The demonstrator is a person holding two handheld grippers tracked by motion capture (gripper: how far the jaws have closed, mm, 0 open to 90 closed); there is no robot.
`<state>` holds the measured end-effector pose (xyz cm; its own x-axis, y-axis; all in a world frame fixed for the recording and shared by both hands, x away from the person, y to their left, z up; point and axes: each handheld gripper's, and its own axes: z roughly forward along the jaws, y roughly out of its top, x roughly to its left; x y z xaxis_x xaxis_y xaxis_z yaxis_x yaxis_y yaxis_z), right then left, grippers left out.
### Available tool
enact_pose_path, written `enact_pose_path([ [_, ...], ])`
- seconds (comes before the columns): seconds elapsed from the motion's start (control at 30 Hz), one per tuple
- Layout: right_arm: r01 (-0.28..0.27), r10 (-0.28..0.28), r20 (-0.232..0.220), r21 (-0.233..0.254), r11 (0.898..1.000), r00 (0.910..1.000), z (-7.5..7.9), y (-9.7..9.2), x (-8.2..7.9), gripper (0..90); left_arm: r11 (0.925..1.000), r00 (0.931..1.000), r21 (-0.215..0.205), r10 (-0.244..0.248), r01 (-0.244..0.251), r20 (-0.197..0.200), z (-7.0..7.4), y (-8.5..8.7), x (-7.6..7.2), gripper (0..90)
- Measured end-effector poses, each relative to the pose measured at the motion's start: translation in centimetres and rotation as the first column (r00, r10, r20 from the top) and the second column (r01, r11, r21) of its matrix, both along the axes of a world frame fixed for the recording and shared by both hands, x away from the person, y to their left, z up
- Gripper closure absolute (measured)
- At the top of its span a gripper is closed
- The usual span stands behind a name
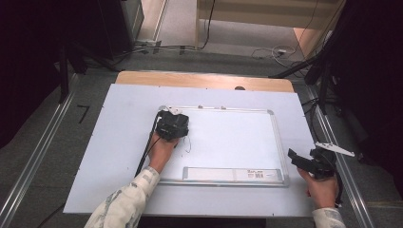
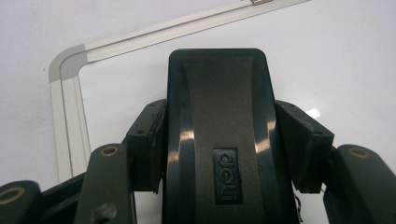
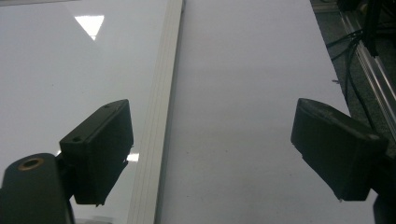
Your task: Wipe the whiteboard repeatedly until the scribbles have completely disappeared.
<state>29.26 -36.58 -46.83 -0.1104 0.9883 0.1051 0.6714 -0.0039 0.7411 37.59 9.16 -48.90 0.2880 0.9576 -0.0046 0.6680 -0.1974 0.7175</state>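
Black and glossy, a whiteboard eraser [image 2: 219, 135] marked "deli" sits clamped between the two pads of the left gripper [image 1: 172, 126], which press against its long sides with the jaws about half closed. From the high view, that gripper stands over the upper left part of the whiteboard [image 1: 237, 137], close to its rounded corner, with the person's left hand [image 1: 160, 151] behind it and a patterned sleeve [image 1: 126, 204] trailing toward the bottom edge. The left gripper view shows the board's pale frame [image 2: 70, 93] curving just beyond the eraser's far end. The right gripper [image 1: 304, 164] hovers off the board's right edge above the white table sheet [image 1: 119, 156], jaws spread wide with nothing between them; its own view looks down along the frame's right rail [image 3: 161, 116].
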Motion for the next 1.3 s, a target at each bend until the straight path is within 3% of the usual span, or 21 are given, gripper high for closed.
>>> enact_pose_path([
  [0.3, 0.002, -0.002, -0.002, 0.001, 1.0, 1.0, 0.0, 0.0, 0.0, 11.7, 0.9988, 0.9988, 0.005, -0.05, 0.05, -0.002, 0.0, -1.8, -0.6, 41.2],
  [0.77, 0.002, -0.002, -0.003, -0.002, 1.0, 1.0, 0.0, 0.1, 0.0, 11.6, 0.9864, 0.9871, 0.036, -0.16, 0.16, -0.006, 0.0, -5.3, -3.7, 41.2],
  [0.9, 0.001, -0.001, -0.003, -0.002, 1.0, 1.0, 0.0, 0.1, 0.0, 11.7, 0.9825, 0.9829, 0.028, -0.184, 0.184, 0.005, -0.2, -4.8, -3.2, 41.1],
  [1.07, 0.004, -0.004, -0.002, 0.001, 1.0, 1.0, 0.0, 0.0, -0.1, 11.7, 0.9885, 0.9888, 0.025, -0.149, 0.149, 0.004, -0.2, -3.3, -2.4, 41.1],
  [1.3, 0.01, -0.01, 0.001, 0.004, 1.0, 1.0, 0.0, -0.3, -0.3, 11.7, 0.9943, 0.9945, 0.023, -0.104, 0.104, 0.004, -0.2, -1.0, -2.7, 41.1],
])
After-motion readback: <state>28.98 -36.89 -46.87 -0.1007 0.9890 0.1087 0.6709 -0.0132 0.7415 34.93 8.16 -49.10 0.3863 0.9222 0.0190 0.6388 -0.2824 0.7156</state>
